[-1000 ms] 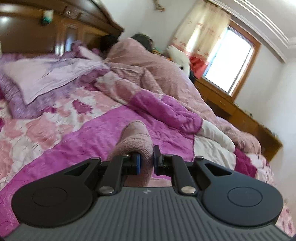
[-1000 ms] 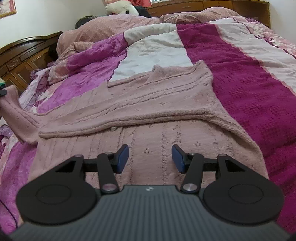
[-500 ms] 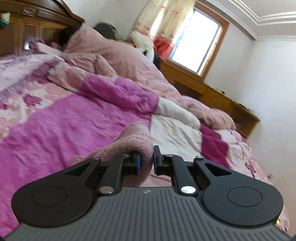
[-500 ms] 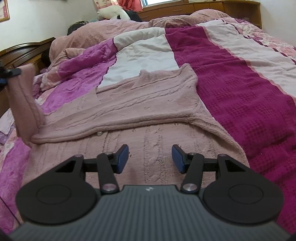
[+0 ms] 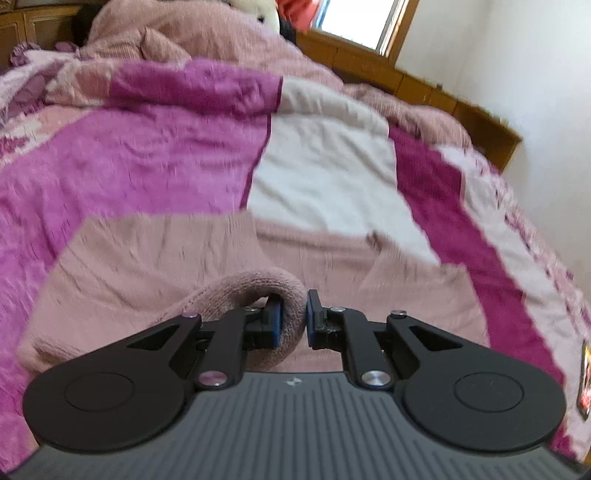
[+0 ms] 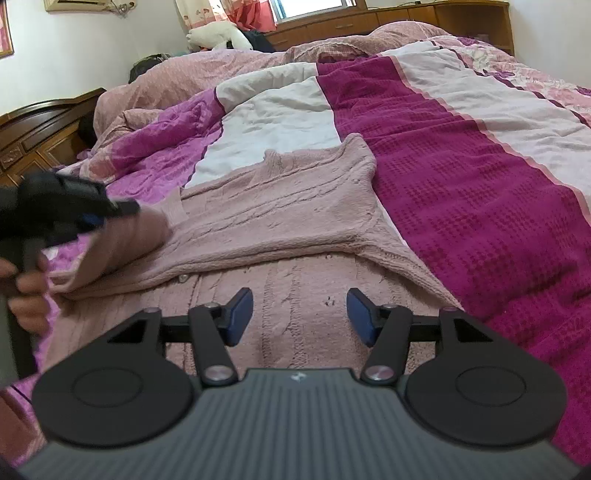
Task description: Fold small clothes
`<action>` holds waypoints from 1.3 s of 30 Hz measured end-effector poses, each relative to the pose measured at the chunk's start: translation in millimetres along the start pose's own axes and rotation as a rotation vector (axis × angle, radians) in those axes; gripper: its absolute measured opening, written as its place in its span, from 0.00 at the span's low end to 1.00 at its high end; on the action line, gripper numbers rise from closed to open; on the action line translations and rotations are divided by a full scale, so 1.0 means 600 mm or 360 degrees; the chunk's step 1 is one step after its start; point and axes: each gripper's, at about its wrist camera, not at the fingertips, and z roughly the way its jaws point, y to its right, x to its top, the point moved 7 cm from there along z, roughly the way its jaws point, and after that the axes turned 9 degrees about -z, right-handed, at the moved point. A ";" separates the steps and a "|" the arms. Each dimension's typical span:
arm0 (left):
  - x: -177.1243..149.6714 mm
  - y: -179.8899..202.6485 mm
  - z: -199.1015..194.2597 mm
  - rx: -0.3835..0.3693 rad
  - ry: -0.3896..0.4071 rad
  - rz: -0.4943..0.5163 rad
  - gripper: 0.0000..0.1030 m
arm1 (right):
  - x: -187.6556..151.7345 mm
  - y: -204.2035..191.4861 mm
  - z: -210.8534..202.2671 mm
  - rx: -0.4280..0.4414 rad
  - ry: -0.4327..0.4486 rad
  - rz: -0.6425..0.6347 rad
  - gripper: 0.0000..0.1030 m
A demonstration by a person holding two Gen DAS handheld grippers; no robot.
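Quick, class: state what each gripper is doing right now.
Left gripper: shut on the pink sweater's sleeve.
Right gripper: open, holding nothing, above the pink sweater.

Home bedroom: wide bed under magenta-white patchwork quilt, carved dark wooden headboard, curtained window.

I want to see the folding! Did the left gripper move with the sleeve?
Yes. The left gripper, shut on the sleeve, has swung in from the left edge, away from the headboard and over the sweater.
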 end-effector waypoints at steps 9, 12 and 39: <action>-0.063 -0.010 0.047 0.0015 -0.0271 0.0033 0.38 | -0.004 -0.002 0.006 0.0011 -0.0017 0.0012 0.57; -0.063 -0.008 0.036 0.0003 -0.0284 0.0028 0.48 | -0.001 -0.001 0.004 0.0009 -0.0010 0.0012 0.57; -0.027 -0.219 -0.165 0.0513 -0.0192 -0.0155 0.50 | 0.085 -0.240 0.036 0.0454 0.0059 -0.0502 0.57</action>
